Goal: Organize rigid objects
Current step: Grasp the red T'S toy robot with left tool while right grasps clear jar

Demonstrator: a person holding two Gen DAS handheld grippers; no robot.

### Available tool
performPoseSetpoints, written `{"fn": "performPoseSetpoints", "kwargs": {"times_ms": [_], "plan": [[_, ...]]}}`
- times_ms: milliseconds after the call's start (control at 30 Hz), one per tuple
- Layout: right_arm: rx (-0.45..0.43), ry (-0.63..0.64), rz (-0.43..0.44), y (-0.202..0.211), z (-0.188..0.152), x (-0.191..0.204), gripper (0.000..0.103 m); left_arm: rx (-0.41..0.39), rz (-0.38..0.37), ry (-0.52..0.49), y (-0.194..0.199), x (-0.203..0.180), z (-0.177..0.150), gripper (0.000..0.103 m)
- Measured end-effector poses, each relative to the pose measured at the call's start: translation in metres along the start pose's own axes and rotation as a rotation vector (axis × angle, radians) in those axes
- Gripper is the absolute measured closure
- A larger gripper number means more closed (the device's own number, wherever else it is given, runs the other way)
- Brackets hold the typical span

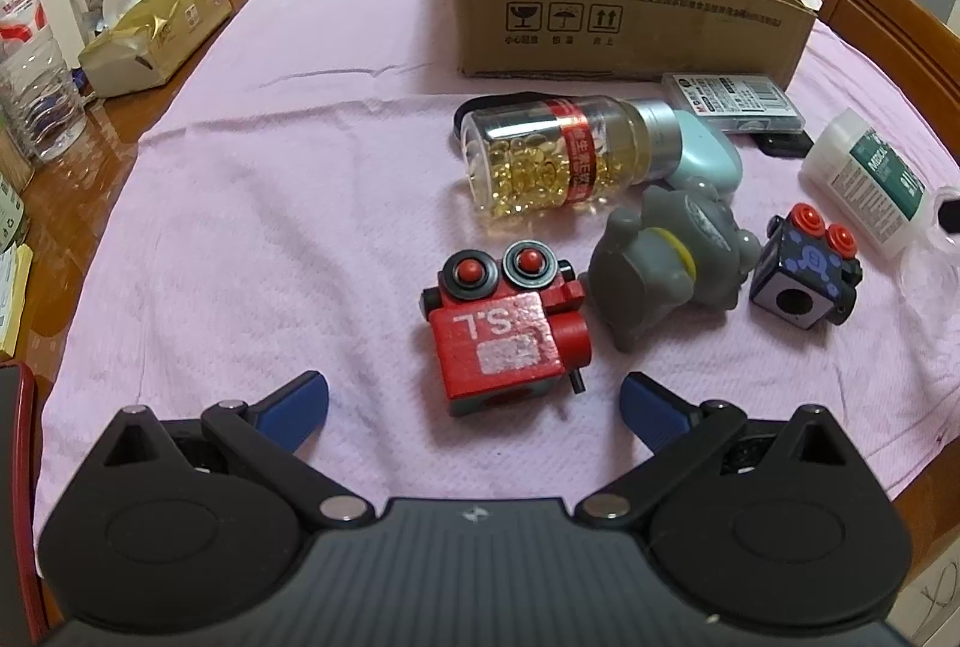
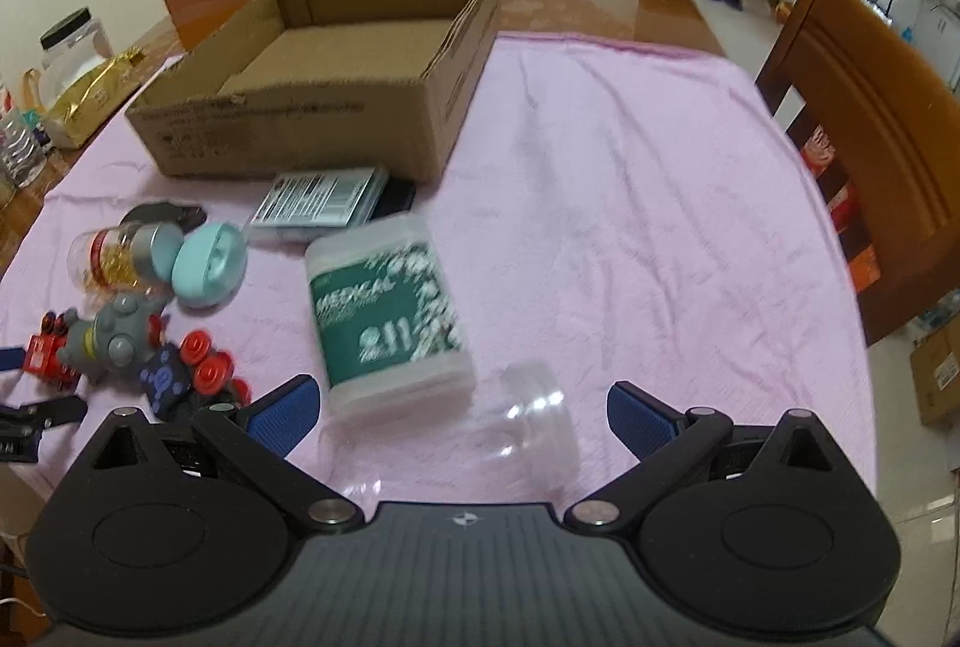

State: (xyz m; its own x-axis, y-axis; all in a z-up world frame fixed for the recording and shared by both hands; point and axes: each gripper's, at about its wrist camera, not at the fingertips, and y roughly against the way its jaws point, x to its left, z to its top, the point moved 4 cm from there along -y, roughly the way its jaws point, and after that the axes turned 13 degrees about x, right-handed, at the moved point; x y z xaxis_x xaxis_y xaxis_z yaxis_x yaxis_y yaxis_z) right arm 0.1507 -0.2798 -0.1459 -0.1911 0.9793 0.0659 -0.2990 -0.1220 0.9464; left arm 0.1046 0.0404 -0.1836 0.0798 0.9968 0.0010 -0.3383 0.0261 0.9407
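Both grippers are open and hold nothing; the left gripper (image 1: 474,401) hangs low over the pink cloth (image 1: 270,203), its blue fingertips (image 1: 300,398) spread just in front of the red toy block (image 1: 504,332); the right gripper (image 2: 462,407) has its tips on each side of a clear plastic cup (image 2: 528,419) that lies on its side. Beside the red block lie a grey toy figure (image 1: 666,269) and a dark cube with red buttons (image 1: 804,275); behind them rests a capsule bottle (image 1: 552,155), on its side, touching a pale blue case (image 1: 708,161). The white container with green label (image 2: 390,311) lies flat near the cup; the cardboard box (image 2: 336,65) stands open at the far side of the cloth.
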Motion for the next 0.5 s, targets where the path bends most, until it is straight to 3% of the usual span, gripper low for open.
{"fn": "performPoseSetpoints", "kwargs": {"times_ms": [267, 500], "plan": [[0.060, -0.004, 0.049, 0.002, -0.026, 0.033, 0.000, -0.003, -0.003, -0.009, -0.001, 0.002, 0.001, 0.000], [0.089, 0.021, -0.013, -0.010, -0.041, 0.071, 0.000, 0.003, -0.005, -0.017, -0.002, 0.003, 0.003, 0.000]]}}
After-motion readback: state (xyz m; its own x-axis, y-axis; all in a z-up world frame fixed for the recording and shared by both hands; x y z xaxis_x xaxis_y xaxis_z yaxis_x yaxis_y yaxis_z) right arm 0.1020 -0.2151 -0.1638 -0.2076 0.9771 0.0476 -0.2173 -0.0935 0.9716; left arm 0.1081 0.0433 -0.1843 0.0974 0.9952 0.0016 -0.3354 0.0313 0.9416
